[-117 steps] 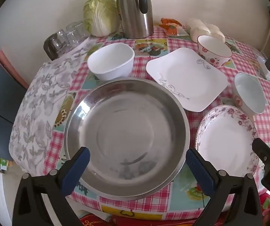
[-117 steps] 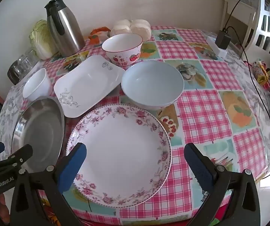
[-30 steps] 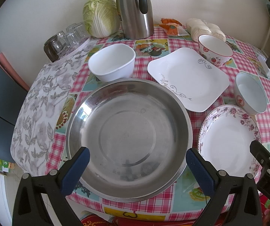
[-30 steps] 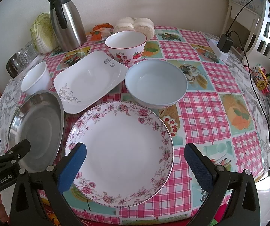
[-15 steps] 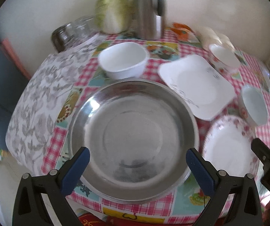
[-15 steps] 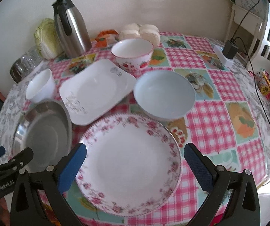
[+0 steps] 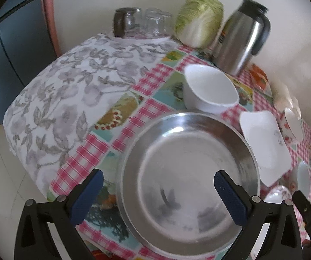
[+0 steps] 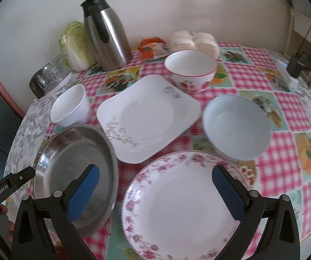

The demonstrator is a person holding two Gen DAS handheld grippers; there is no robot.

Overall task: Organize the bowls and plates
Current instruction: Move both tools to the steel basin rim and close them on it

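Right wrist only: pale blue bowl [image 8: 236, 127] in full.

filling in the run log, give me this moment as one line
left tool: open over steel pan | right tool: open over floral plate | nothing held | dishes unstacked

- Steel pan [image 8: 75, 164]: empty, lower left.
- Small white bowl [image 8: 72, 106]: upright, just behind the pan.
- Square white plate [image 8: 146, 117]: centre.
- Strawberry bowl [image 8: 190, 70]: upper centre.
- Pale blue bowl [image 8: 236, 125]: right.
- Floral plate [image 8: 177, 208]: lower centre.
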